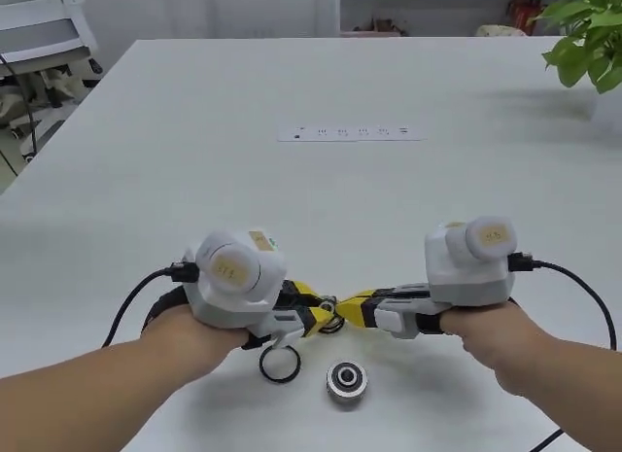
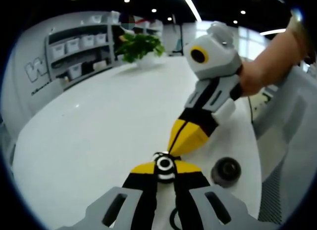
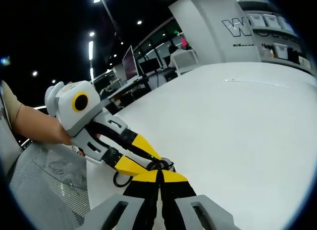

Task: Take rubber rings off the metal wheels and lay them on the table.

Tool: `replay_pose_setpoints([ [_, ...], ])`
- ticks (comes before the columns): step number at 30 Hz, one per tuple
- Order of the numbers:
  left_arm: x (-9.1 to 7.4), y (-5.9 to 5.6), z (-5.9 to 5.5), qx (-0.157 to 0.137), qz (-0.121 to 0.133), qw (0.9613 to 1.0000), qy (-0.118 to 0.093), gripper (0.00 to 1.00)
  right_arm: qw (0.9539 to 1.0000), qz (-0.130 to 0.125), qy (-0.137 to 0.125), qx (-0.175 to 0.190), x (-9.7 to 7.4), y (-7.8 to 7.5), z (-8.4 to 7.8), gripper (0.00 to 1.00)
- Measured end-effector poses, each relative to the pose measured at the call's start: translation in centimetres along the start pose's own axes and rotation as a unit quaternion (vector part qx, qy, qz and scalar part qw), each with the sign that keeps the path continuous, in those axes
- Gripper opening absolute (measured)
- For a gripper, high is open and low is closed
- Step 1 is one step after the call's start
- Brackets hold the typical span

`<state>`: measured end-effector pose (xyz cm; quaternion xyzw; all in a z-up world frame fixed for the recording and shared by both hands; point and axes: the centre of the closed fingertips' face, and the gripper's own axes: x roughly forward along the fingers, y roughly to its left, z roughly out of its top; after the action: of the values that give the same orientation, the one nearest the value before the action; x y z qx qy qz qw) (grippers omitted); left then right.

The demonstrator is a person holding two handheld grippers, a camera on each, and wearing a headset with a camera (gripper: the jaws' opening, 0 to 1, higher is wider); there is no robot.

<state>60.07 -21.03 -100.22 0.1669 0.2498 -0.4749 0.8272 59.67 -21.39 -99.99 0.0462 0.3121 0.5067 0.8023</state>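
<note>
My left gripper (image 1: 321,314) (image 2: 165,169) is shut on a small metal wheel (image 2: 165,166) with a black rubber ring around it, held just above the white table (image 1: 340,199). My right gripper (image 1: 348,310) (image 3: 158,171) meets it tip to tip, its yellow jaws shut on the edge of that rubber ring (image 3: 165,164). A loose black rubber ring (image 1: 279,365) (image 3: 118,181) lies flat on the table below the left gripper. A second metal wheel (image 1: 347,379) (image 2: 226,171) stands on the table just right of it, near the front edge.
A white power strip (image 1: 350,133) lies mid-table. A green plant (image 1: 588,39) (image 2: 141,46) stands at the far right corner. An office chair (image 1: 44,44) sits off the far left edge. Cables (image 1: 131,306) trail from both grippers toward me.
</note>
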Motion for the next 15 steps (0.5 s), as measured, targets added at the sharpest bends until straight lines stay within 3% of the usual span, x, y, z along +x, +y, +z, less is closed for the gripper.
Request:
replay_pose_setpoints([
  [9, 0.0, -0.1, 0.1, 0.002, 0.0, 1.0, 0.001, 0.12, 0.9999, 0.011, -0.001, -0.006, 0.1, 0.5, 0.2, 0.0],
  [10, 0.0, -0.1, 0.1, 0.002, 0.0, 1.0, 0.001, 0.12, 0.9998, 0.019, -0.004, -0.009, 0.1, 0.8, 0.3, 0.0],
  [11, -0.1, -0.2, -0.1, 0.001, -0.001, 1.0, 0.004, 0.12, 0.9989, 0.045, -0.012, -0.005, 0.2, 1.8, 0.6, 0.0],
  [15, 0.1, -0.1, 0.0, 0.001, 0.0, 1.0, 0.002, 0.12, 0.9993, 0.03, -0.009, -0.018, 0.2, 1.4, 0.8, 0.0],
])
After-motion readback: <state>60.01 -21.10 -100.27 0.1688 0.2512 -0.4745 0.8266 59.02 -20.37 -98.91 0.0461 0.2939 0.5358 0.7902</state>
